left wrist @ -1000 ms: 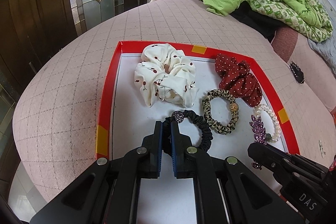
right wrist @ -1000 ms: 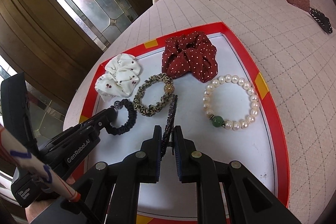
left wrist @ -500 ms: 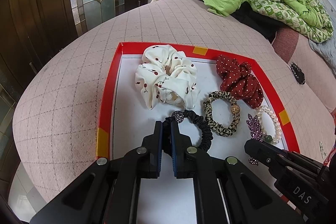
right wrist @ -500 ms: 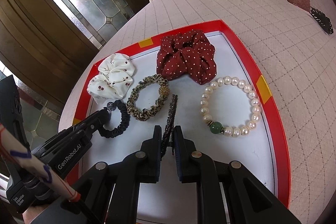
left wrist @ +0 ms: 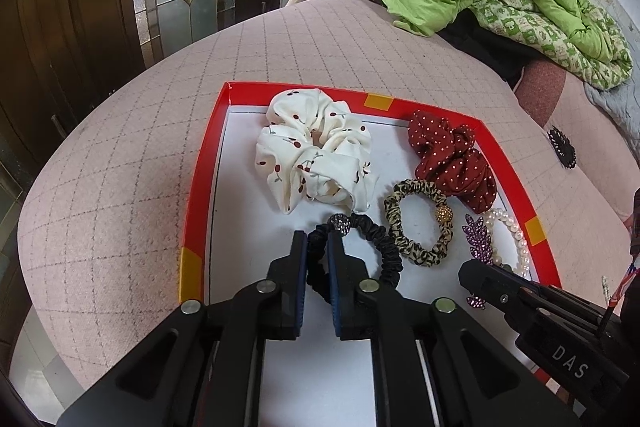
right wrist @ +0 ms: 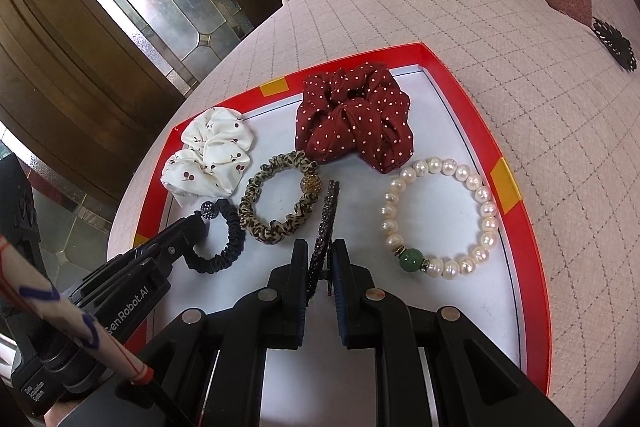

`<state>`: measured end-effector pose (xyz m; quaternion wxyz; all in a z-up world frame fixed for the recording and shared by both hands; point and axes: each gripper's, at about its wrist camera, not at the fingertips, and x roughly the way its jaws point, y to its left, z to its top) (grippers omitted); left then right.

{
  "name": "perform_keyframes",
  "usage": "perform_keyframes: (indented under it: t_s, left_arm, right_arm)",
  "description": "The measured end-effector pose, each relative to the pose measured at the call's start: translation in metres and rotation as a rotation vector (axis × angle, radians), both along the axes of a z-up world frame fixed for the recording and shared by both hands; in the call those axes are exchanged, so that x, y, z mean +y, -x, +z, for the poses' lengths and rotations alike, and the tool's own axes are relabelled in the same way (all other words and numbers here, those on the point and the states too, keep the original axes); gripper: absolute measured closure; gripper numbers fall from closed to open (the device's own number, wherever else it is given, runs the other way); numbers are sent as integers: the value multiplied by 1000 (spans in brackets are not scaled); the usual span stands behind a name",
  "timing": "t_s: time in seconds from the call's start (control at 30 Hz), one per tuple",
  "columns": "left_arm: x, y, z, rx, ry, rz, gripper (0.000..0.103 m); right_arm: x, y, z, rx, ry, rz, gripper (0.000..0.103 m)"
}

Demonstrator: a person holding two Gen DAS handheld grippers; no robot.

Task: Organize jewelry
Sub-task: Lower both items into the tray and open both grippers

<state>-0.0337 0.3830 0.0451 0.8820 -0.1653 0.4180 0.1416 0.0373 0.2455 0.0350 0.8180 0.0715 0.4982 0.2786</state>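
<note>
**Six hair and jewelry bits in one red tray, both tongs busy**

Quick count of what's in the shallow red-rimmed tray with the white floor (left wrist: 202,195): two big fabric scrunchies, one cream with a cherry print (left wrist: 314,163) and one dark red with white polka dots (right wrist: 354,117); two thin hair ties, a leopard-print one with a gold glitter ball (right wrist: 280,201) and a black ruched one with a dark sparkly ball (left wrist: 360,247); one pearl bracelet with a single green bead (right wrist: 438,213); one rhinestone leaf-shaped hair clip (left wrist: 478,239). So six pieces, all sitting inside the tray on a pink quilted cushion (left wrist: 120,167).

The left gripper (left wrist: 317,247) has its jaws nearly together, pinching the black tie's band at its near-left side, just under the sparkly ball. They've only just eased apart a touch, with the band between them. The right gripper (right wrist: 320,251) is squeezed narrow on the leaf clip's near end, the clip standing on edge between the leopard tie and the pearls.

Readable text: "GenRobot.AI" on the left tool's body, "DAS" on the right one's.
</note>
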Motion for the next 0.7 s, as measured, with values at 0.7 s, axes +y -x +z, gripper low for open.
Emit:
perform_keyframes:
  t_s: [0.7]
  left_arm:
    - [-12, 4, 14, -66, -47, -10, 79]
  right_arm:
    - [-24, 11, 26, -25, -54, -25, 89]
